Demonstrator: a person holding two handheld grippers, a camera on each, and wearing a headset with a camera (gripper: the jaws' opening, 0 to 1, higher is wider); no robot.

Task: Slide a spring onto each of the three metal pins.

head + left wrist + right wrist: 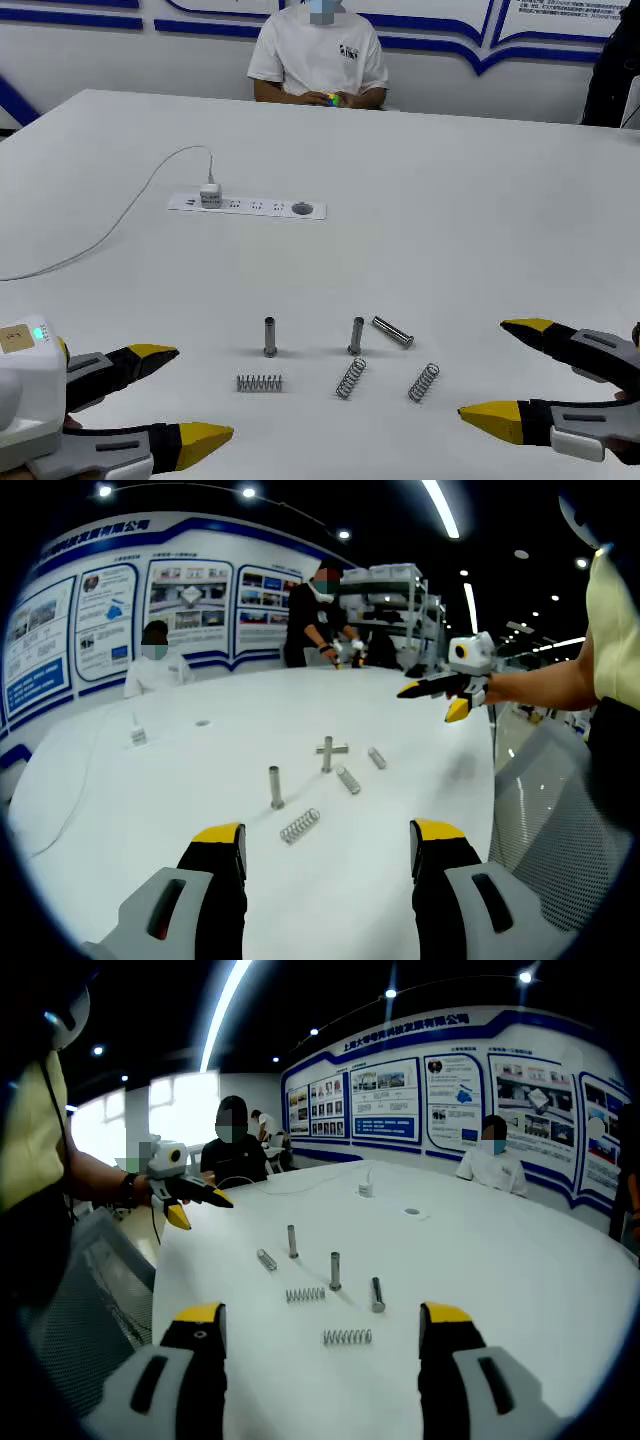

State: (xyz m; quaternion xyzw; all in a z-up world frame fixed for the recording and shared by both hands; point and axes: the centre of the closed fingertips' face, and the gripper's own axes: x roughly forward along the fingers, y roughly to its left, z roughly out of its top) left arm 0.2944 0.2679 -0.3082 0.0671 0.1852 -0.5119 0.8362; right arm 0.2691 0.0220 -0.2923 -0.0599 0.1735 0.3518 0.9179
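On the white table (450,230) two metal pins stand upright (270,336) (356,335), and a third pin (392,332) lies flat to their right. Three springs lie loose in front of them (260,382) (351,377) (424,382). My left gripper (185,395) is open at the near left, apart from the parts. My right gripper (500,370) is open at the near right, holding nothing. In the left gripper view the open jaws frame the nearest spring (300,825) and a standing pin (274,786). In the right gripper view a spring (347,1337) and the lying pin (377,1294) sit ahead.
A white power strip (246,206) with a plugged charger and a white cable (120,220) lies further back on the table. A person in a white shirt (318,55) sits at the far side. Bare table surrounds the parts.
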